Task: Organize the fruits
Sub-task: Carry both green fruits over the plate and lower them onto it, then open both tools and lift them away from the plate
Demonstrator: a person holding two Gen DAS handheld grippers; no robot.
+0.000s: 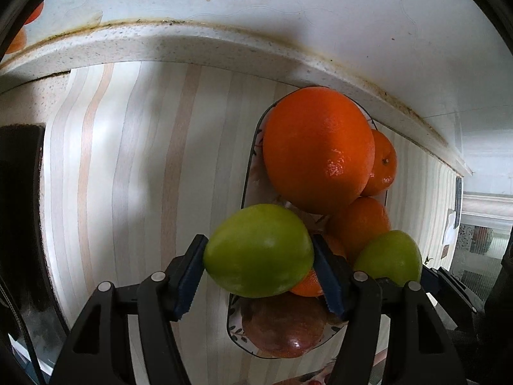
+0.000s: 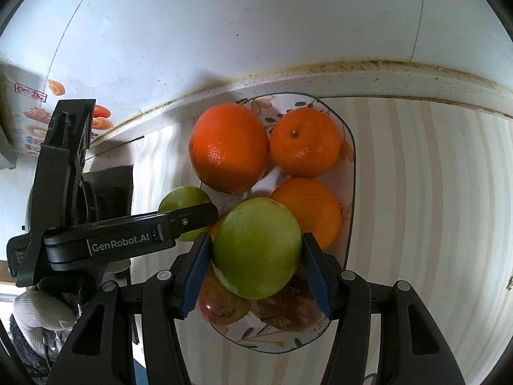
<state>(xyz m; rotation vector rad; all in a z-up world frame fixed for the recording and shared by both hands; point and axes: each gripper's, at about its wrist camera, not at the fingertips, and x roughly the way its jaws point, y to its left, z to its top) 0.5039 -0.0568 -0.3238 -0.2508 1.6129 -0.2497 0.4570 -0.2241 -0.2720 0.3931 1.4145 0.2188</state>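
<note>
My left gripper (image 1: pixel 259 268) is shut on a green apple (image 1: pixel 258 250), held at the left edge of a floral plate (image 1: pixel 250 186). My right gripper (image 2: pixel 256 256) is shut on a second green apple (image 2: pixel 256 247) above the same plate (image 2: pixel 349 173). The plate holds a large orange (image 1: pixel 317 147) (image 2: pixel 227 147), smaller oranges (image 1: pixel 383 160) (image 2: pixel 304 142) (image 2: pixel 311 208) and red apples (image 1: pixel 282 327) (image 2: pixel 221 308). The right gripper's apple shows in the left wrist view (image 1: pixel 389 256). The left gripper with its apple (image 2: pixel 182 202) shows in the right wrist view.
The plate lies on a striped counter mat (image 1: pixel 144 160) close to the speckled counter backsplash ledge (image 1: pixel 192 41) and white wall. A dark object (image 1: pixel 19 208) sits at the counter's left. A decorated box (image 2: pixel 29 118) stands by the wall.
</note>
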